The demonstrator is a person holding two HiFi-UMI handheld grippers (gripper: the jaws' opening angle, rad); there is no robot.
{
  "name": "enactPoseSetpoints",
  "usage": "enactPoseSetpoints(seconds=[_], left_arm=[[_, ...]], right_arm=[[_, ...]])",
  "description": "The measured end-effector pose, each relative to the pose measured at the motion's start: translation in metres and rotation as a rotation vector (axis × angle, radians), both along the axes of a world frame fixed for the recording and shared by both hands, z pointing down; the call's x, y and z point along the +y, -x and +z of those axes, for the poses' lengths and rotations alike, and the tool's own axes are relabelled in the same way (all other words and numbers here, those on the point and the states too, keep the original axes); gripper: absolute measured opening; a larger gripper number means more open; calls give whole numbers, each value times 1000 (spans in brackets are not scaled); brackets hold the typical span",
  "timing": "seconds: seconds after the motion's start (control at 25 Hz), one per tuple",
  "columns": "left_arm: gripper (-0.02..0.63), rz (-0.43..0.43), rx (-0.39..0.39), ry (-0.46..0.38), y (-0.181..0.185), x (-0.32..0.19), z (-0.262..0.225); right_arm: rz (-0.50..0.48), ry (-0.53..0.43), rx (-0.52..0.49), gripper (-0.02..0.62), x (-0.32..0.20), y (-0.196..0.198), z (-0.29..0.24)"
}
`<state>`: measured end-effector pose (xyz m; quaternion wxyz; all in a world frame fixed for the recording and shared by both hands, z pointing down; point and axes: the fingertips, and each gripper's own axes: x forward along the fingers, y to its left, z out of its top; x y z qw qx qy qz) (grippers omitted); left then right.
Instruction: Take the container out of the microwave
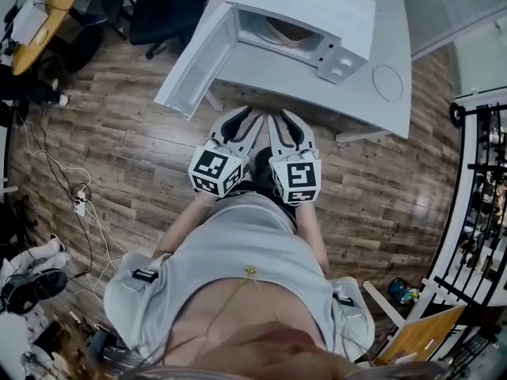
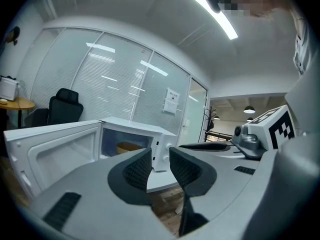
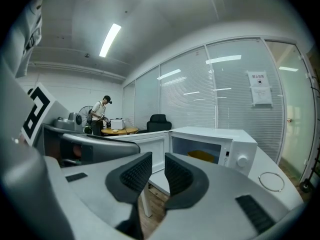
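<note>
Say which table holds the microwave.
The white table; the open microwave sits on it. The round wooden table stands apart, off to the left.

The microwave (image 1: 317, 6) sits on the desk (image 1: 392, 105), its door (image 1: 190, 70) swung out left. The container (image 1: 285, 34) lies inside. My left claw (image 1: 244, 121) and right claw (image 1: 287, 123) hang side by side before the desk.

- Microwave (image 1: 309, 6): smooth white shell, slight sheen.
- Bench (image 1: 392, 54): smooth, matt white top.
- Floor (image 1: 119, 157): wood planks, glossy in places.
- Left tongs (image 2: 160, 166) and right tongs (image 3: 153, 173): matt grey plastic; pads (image 2: 137, 170) black, finely ribbed.
</note>
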<state>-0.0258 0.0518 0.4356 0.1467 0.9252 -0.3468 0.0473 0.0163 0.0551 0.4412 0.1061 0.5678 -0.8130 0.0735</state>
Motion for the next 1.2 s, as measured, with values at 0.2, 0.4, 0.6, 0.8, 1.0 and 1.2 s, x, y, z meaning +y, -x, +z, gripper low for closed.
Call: enactPoseSetpoints(seconds=[0.2, 0.4, 0.6, 0.8, 1.0, 1.2], left_arm=[[112, -8, -4, 2, -8, -20, 1], [112, -24, -5, 12, -12, -39, 5], [112, -30, -11, 23, -20, -63, 5], [112, -43, -2, 30, -32, -86, 1], [112, -76, -7, 31, -41, -106, -1], [112, -118, -16, 24, -50, -122, -7]], right_arm=[[-7, 5, -4, 87, -21, -7, 0], [-25, 14, -8, 87, -41, -11, 3], [-33, 17, -13, 89, -66, -19, 2], [-48, 17, -12, 94, -90, -30, -2], [-81, 16, -21, 94, -112, -39, -3], [-121, 7, -26, 94, -130, -49, -9]])
